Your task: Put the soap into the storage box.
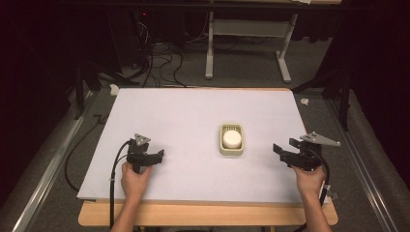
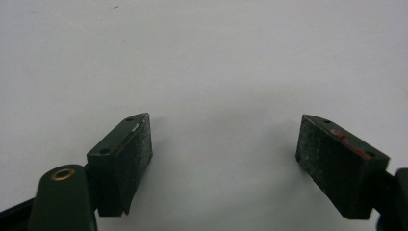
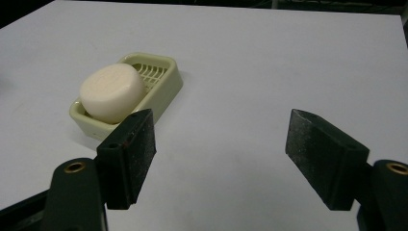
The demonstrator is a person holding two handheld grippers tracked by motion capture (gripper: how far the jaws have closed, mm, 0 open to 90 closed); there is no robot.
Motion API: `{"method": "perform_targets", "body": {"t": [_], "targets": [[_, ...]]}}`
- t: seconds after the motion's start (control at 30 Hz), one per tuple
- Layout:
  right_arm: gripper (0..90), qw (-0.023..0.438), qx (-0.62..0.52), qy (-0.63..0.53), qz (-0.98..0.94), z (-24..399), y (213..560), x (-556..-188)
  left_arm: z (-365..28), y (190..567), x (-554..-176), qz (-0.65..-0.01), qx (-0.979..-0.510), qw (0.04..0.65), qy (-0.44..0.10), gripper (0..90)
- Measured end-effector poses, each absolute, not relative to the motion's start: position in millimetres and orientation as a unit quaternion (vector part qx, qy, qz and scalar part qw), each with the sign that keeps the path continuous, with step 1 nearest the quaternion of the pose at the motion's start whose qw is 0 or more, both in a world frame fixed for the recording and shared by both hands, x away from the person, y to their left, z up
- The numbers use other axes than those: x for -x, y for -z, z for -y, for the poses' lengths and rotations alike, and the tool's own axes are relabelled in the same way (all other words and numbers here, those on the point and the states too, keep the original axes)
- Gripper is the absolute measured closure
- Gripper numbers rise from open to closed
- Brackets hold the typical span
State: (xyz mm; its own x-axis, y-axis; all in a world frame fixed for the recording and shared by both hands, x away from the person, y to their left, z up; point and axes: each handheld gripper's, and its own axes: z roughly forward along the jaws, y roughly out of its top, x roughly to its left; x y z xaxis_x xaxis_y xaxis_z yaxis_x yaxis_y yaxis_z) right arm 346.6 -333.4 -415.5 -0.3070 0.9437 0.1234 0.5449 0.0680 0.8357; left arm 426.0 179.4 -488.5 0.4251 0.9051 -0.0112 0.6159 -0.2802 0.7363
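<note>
While both tongs gape, soap dish (image 1: 231,140) runs near-to-far.

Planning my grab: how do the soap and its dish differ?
The soap is round, solid and off-white; the dish is rectangular, pale green and ribbed with slats. The soap sits at one end, leaving the dish's other end bare. Both rest apart from the open right gripper.
</note>
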Motion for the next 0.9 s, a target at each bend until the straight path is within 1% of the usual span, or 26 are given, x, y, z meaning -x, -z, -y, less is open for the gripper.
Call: {"method": "perform_targets", "body": {"t": [0.6,0.9], "targets": [[26.6,0.228,-0.532,-0.418,-0.7,327.4,425.2,-333.9,-179.3,488.6,-426.0,-0.493,-0.771,0.342,-0.212,20.6],[26.6,0.217,-0.531,-0.411,-0.708,323.3,437.4,-331.1,-179.3,488.6,-426.1,-0.493,-0.771,0.343,-0.212,20.6]]}}
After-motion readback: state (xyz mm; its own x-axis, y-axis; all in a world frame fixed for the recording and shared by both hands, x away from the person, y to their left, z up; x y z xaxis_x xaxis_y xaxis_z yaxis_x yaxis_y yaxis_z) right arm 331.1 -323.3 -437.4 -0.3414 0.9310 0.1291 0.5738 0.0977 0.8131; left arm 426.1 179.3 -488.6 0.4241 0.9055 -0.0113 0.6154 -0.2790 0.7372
